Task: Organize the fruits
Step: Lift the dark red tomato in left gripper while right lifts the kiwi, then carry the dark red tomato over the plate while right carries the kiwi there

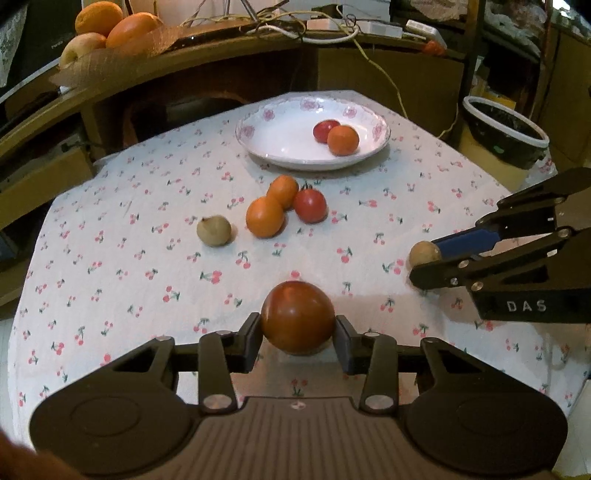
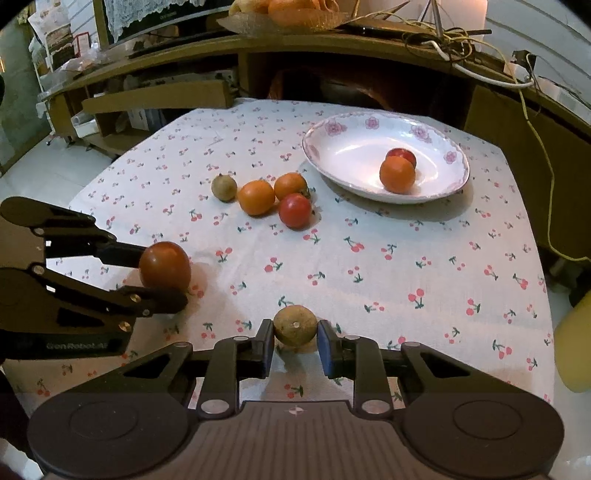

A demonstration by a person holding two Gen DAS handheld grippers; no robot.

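Observation:
My left gripper is shut on a large red tomato just above the cherry-print cloth; it also shows in the right wrist view. My right gripper is shut on a small brown fruit, also seen in the left wrist view. A white flowered plate at the far side holds a small red fruit and an orange. On the cloth lie two oranges, a red tomato and another brown fruit.
A wooden shelf curves behind the table, with a basket of oranges and an apple and tangled cables. A dark bin with a white rim stands at the far right. A yellow object sits off the table's right edge.

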